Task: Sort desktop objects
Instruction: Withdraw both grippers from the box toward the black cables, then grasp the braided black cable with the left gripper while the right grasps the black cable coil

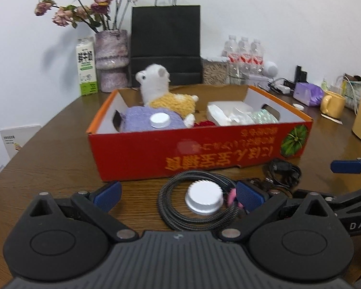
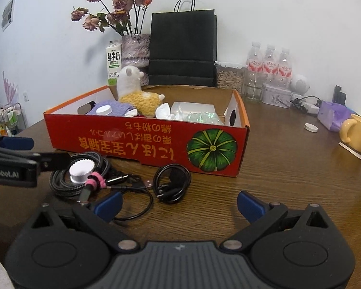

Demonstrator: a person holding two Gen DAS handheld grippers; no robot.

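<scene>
The white cap (image 1: 203, 200) sits on the table inside the ring of the coiled braided cable (image 1: 170, 207), just in front of the near wall of the red box (image 1: 180, 149), and your left gripper (image 1: 178, 196) has its jaws spread wide to either side of it, gripping nothing. If you close from here, the right pad looks likely to catch the cable and its pink strap (image 2: 96, 180) along with the cap, so the coil may drag or the cap tip out sideways. Your right gripper (image 2: 179, 206) is also wide open and empty, hovering over bare wood to the right, near the small black cable (image 2: 172, 183). A second white cap (image 1: 159, 120) already rests in the box on the purple cloth (image 1: 142, 119), beside the plush alpaca (image 1: 161, 89).
</scene>
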